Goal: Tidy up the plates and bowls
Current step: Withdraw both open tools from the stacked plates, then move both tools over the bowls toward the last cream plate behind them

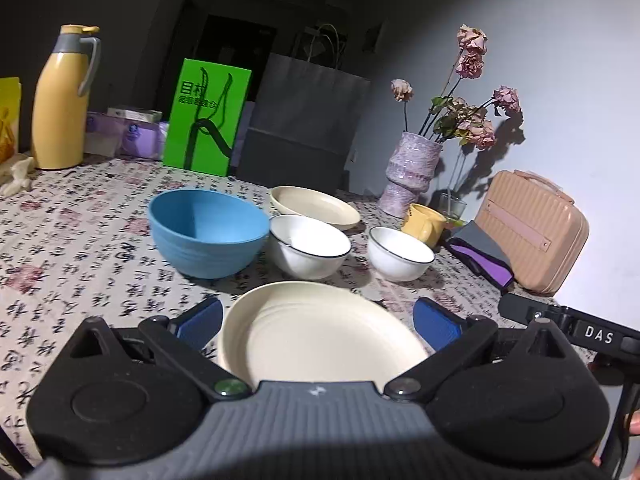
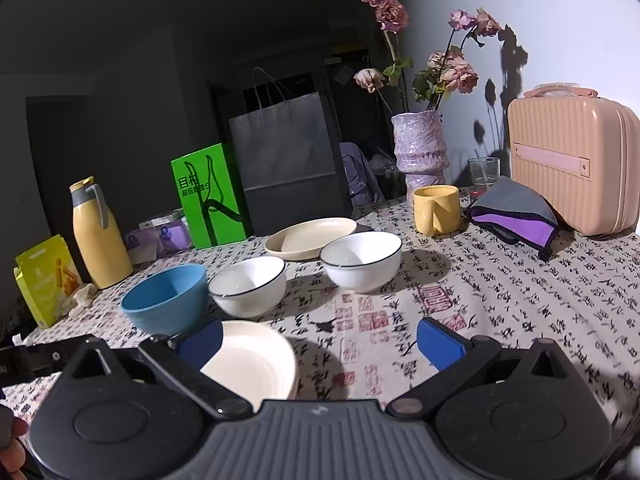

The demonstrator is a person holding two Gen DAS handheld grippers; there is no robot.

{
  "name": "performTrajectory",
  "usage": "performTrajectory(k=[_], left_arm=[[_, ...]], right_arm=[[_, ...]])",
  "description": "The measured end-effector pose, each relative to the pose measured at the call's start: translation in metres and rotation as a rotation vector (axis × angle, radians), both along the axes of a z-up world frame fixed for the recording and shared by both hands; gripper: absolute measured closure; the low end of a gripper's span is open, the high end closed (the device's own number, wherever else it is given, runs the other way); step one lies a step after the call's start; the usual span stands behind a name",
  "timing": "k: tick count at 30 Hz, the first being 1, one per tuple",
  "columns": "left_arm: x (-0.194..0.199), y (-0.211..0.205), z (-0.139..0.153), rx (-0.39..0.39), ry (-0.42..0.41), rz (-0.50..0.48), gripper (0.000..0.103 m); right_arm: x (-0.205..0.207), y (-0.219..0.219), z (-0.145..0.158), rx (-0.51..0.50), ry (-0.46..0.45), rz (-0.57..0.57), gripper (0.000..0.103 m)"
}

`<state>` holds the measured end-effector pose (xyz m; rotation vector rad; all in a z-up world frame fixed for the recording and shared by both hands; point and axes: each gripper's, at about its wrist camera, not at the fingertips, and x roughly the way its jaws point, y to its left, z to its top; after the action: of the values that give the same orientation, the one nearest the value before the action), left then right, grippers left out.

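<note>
Left wrist: left tool (image 1: pixel 318 322) spread wide, empty — near cream plate (image 1: pixel 320 336) on the surface between its fingers, near edge cut off by the body. Right wrist: right tool (image 2: pixel 320 346) released over bare cloth — same plate partly hidden behind its left finger (image 2: pixel 202 342).

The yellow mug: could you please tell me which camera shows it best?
The right wrist view: the yellow mug stands whole and unobstructed, handle visible. In the left wrist view the mug is smaller, and a white bowl covers its base.

A home: tablecloth (image 2: pixel 500 300), flower vase (image 2: pixel 420 152), thermos (image 2: pixel 100 240), shopping bags (image 2: pixel 288 160).
</note>
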<state>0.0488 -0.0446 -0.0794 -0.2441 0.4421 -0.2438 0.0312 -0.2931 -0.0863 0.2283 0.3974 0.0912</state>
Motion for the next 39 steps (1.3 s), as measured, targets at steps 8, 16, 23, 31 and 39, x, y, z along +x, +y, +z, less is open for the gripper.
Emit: performTrajectory(k=[8,16,23,31,39], left_arm=[[0.030,-0.023,0.021,-0.017,0.021,-0.035,0.000],[0.061,-0.047,0.055,-0.042,-0.008,-0.036,0.000],[0.084,-0.070,0.081,-0.063,-0.029,-0.004,0.000],[0.118,-0.090,0.097,-0.091,-0.011,0.074,0.000],[0.155,-0.093,0.101,-0.154,0.029,0.189,0.000]], right_arm=[[0.033,-0.021,0.014,0.011,0.015,0.016,0.000],[0.069,-0.045,0.043,0.040,0.007,0.056,0.000],[0.105,-0.064,0.074,0.033,-0.029,0.106,0.000],[0.162,-0.080,0.101,0.023,-0.051,0.193,0.000],[0.228,-0.082,0.121,0.012,-0.061,0.294,0.000]])
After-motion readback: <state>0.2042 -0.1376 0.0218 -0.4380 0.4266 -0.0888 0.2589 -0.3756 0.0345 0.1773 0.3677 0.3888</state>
